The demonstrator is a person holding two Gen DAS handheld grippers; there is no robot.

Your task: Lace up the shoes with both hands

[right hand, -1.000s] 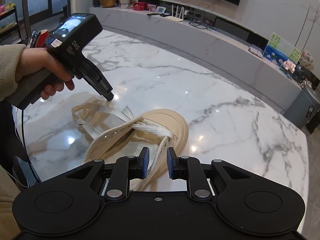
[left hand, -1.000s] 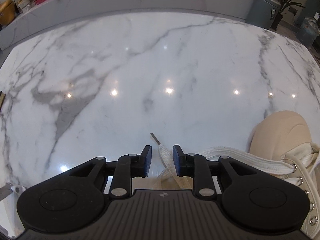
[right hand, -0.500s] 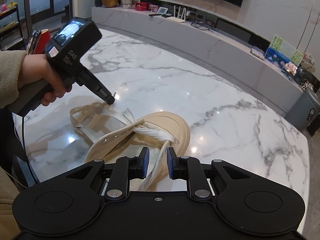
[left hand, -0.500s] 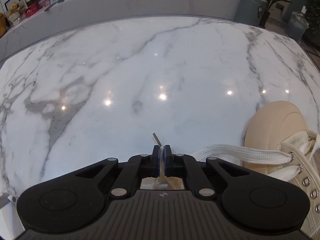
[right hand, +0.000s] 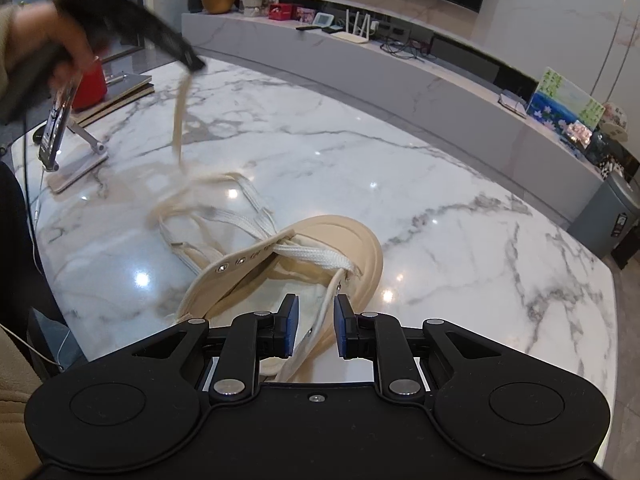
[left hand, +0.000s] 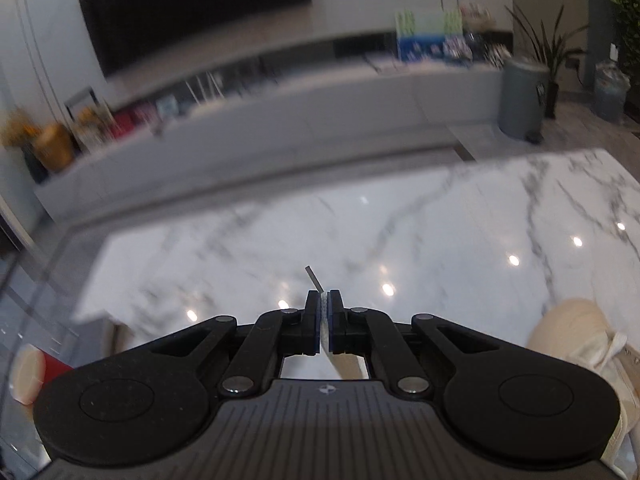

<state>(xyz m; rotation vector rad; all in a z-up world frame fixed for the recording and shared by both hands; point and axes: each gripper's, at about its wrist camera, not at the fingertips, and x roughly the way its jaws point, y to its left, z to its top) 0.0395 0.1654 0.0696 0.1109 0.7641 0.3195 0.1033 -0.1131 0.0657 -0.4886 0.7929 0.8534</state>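
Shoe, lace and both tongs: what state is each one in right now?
Left tongs: shut on the lace end, lifted above the table.
Right tongs: slightly open around the shoe's eyelet flap; grip unclear.
Lace: one end hangs from the left tongs.
Shoe: lying on the table, partly laced.

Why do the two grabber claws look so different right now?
The left gripper is pinched shut on the shoelace, near its tip; the right gripper has a gap between its jaws, with another stretch of lace and the shoe edge in it, whether gripped I cannot tell. The left one is held high above the marble table with lace hanging from it; the right one sits low over the shoe. Both are black with blue pads.
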